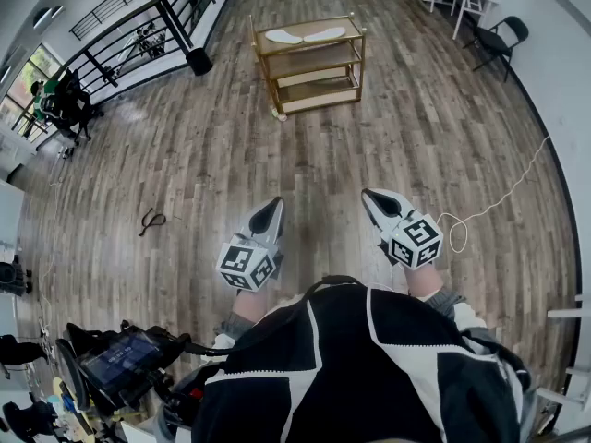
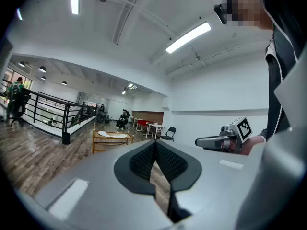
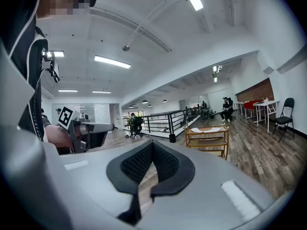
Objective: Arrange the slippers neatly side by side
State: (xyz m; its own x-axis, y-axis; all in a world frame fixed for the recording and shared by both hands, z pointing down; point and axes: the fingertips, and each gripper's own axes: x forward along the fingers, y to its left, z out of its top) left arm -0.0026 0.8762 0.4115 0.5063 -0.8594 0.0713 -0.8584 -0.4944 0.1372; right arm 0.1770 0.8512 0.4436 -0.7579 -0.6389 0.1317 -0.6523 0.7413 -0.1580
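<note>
Two white slippers (image 1: 283,36) (image 1: 324,34) lie apart on the top shelf of a wooden cart (image 1: 310,63) far ahead across the floor. The cart (image 2: 111,140) (image 3: 207,139) also shows small in both gripper views, with the pale slippers (image 2: 111,134) (image 3: 207,129) on top. My left gripper (image 1: 275,204) and right gripper (image 1: 367,196) are held level in front of my body, well short of the cart. Both are shut with nothing between the pads. Each gripper view shows the other gripper (image 2: 220,141) (image 3: 91,127) beside it.
Wood plank floor lies between me and the cart. A black railing (image 1: 175,17) runs along the left, with a black post base (image 1: 199,61). A white cable (image 1: 499,201) snakes on the right, a dark strap (image 1: 151,220) lies left. A chair (image 1: 499,40) and tables stand far right.
</note>
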